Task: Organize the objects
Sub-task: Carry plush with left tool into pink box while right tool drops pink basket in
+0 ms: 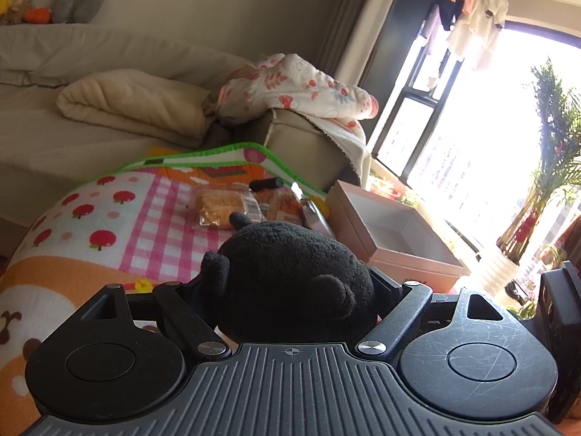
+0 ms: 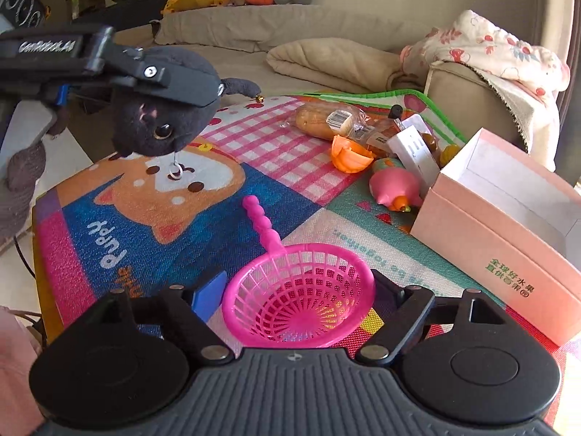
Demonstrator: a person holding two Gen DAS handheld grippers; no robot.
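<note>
Pink toy strainer (image 2: 297,298) sits on the play mat (image 2: 203,218) between the right gripper (image 2: 296,292)'s wide, not yet gripping jaws; close squarely on its bowl, then lift toward the pink box (image 2: 508,218), while the left gripper (image 1: 290,283) holds the black plush cat (image 1: 287,272).

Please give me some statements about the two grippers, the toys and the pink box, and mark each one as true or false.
1. The left gripper holds a black plush toy. True.
2. The pink strainer lies inside the pink box. False: it lies on the mat, between the fingers of the right gripper.
3. The pink box is open and looks empty. True.
4. The plush toy rests on the mat. False: it is held above it.
5. The orange toy lies on the sofa. False: it lies on the mat.
</note>
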